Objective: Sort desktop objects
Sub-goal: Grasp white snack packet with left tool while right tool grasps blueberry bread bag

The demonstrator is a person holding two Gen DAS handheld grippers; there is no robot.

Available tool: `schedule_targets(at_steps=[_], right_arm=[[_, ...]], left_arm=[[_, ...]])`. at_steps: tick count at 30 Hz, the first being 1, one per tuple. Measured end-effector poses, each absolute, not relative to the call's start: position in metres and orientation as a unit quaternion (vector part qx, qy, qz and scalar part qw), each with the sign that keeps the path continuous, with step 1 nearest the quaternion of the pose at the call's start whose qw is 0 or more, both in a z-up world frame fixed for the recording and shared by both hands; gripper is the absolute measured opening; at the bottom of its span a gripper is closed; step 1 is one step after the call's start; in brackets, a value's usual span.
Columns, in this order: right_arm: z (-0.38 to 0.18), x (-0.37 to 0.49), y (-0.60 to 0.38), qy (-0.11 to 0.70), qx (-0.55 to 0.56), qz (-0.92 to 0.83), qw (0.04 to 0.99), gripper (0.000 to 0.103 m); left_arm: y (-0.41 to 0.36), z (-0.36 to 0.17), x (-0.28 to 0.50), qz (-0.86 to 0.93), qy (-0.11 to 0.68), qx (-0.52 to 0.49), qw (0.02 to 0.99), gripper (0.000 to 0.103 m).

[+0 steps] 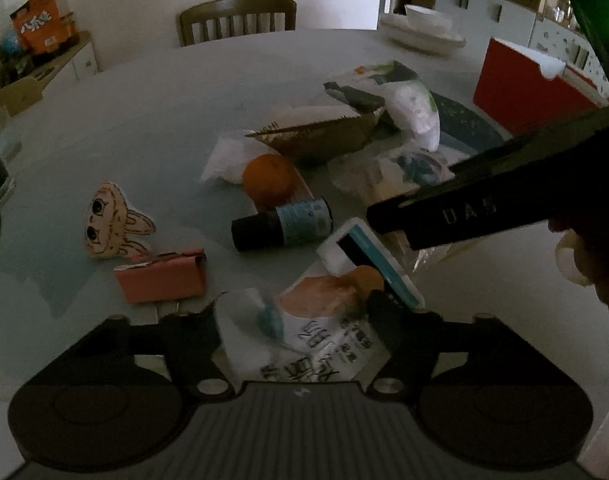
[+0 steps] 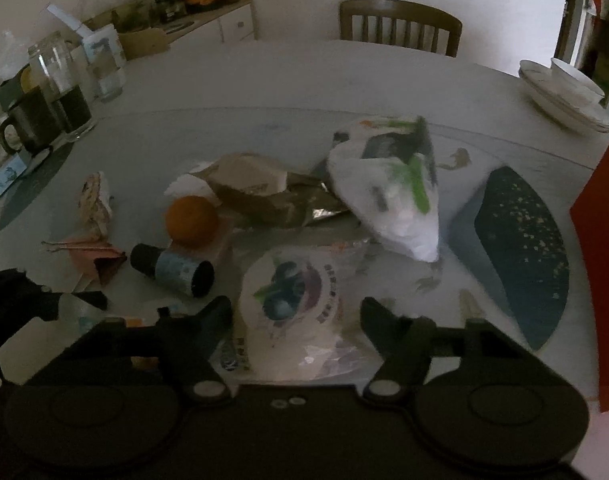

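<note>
Dim, cluttered surface (image 1: 144, 120): left tongs (image 1: 300, 316) seemingly pinch a printed packet (image 1: 324, 344); right tongs (image 2: 296, 320), spread, straddle a yogurt cup (image 2: 292, 304) for lifting.

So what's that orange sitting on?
The orange rests on a flat pinkish block, beside a dark bottle. What lies under the block is hidden.
</note>
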State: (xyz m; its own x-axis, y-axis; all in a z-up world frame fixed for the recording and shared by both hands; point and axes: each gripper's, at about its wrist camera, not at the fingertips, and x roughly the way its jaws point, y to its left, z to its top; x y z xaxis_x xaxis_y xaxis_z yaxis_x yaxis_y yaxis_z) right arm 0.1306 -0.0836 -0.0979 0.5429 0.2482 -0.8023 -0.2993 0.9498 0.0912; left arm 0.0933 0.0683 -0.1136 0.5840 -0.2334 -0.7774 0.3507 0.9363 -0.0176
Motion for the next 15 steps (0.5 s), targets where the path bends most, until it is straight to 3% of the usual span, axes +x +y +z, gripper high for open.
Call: schedule_targets(at_steps=[11, 15], right_arm=[[-0.09, 0.118, -0.086, 0.457, -0.024, 0.15, 0.876, 0.055], [-0.084, 0.11, -0.09, 0.455, -0.021, 0.136, 0.88, 0.055]], left_arm=[[0.071, -0.109, 0.092, -0.18, 0.407, 0.082, 0.892, 0.06], [0.076, -0.105, 0.088, -0.196, 0.397, 0.069, 0.894, 0.047]])
